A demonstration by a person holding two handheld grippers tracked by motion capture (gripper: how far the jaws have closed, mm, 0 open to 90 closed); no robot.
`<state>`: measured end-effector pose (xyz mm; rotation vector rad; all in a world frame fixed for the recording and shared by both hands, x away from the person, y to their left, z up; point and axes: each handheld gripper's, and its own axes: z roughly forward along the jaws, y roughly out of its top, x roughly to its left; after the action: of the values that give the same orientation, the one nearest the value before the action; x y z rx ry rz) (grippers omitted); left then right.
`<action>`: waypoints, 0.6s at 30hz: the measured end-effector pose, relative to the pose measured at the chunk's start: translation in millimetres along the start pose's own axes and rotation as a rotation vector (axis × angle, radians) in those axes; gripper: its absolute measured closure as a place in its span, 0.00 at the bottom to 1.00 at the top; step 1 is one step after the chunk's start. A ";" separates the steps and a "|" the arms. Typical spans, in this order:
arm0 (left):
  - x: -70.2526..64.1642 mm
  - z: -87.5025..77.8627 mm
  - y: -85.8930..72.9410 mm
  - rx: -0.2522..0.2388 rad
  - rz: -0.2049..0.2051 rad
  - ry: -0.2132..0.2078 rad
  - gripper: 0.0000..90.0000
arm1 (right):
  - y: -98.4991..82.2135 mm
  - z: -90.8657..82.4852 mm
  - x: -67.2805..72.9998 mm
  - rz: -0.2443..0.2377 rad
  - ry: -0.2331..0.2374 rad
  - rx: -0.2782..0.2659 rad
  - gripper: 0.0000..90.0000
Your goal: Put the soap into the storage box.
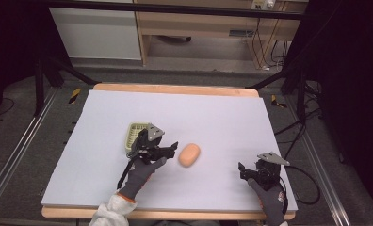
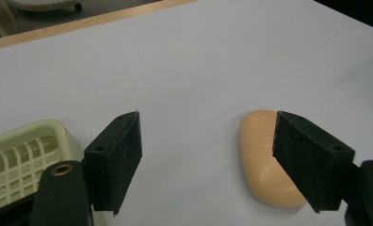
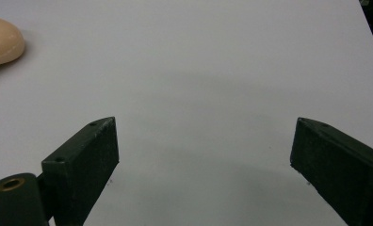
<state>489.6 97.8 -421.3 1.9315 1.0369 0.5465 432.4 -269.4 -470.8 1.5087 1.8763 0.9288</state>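
My table (image 1: pixel 213 113) spans the frame's middle under a pale sheet. At lower centre-left my left gripper (image 1: pixel 171 149) hangs with its 2 jaws spread, just beside the peach soap bar (image 1: pixel 189 154). Lower right, my right gripper (image 1: pixel 241 170) rests, jaws spread wide. A yellow-green slatted tray (image 1: pixel 133 132) lies behind the left gripper.
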 end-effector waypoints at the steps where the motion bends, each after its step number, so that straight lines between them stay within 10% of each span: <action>1: -1.3 2.3 0.0 0.004 0.001 -0.001 0.26 | 0.2 0.1 0.3 0.002 0.001 0.001 0.10; 18: -15.4 21.6 3.8 0.036 0.018 -0.019 0.26 | 0.8 0.7 0.0 -0.001 -0.002 0.004 0.09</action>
<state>497.7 73.6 -429.6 1.9752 1.0245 0.5217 433.4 -269.2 -470.6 1.5101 1.8786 0.9236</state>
